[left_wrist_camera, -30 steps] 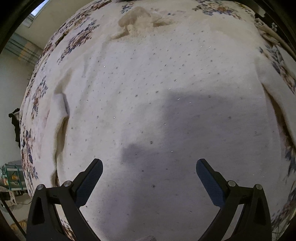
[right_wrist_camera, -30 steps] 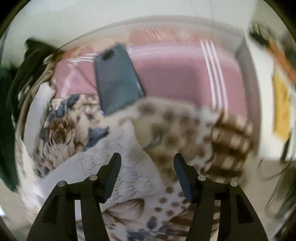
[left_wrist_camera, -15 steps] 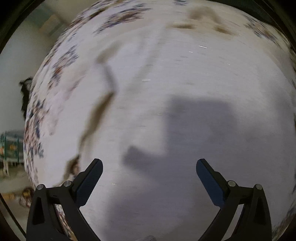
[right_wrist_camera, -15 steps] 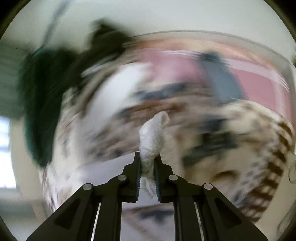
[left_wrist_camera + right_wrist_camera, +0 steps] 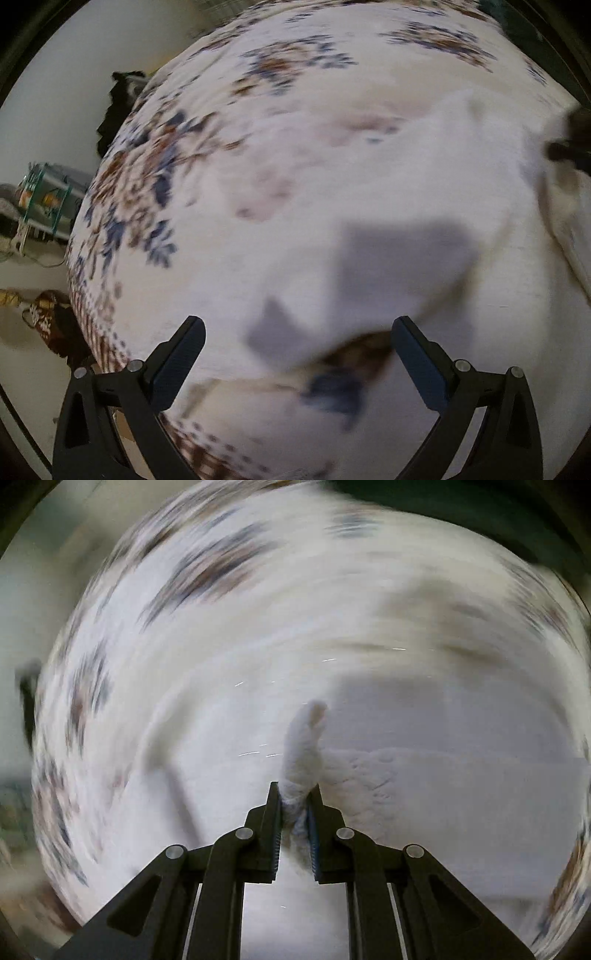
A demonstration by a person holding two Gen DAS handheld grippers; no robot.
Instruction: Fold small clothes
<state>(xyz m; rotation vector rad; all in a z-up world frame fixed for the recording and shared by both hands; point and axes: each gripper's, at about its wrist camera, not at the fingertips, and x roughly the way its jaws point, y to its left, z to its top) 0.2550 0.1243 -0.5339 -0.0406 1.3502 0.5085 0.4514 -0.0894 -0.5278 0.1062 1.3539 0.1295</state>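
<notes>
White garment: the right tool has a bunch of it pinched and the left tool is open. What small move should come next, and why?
Probably carry the pinched edge across and lay it down. The right tool is shut on a bunched edge of the white garment, while the left tool hangs open above it, holding nothing. A lifted edge near the left tool shows the floral bedspread beneath, so the fold looks underway.

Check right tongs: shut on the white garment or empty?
Shut on it. The right tongs pinch a bunched tuft of the white garment, which sticks up between the closed fingers.
</notes>
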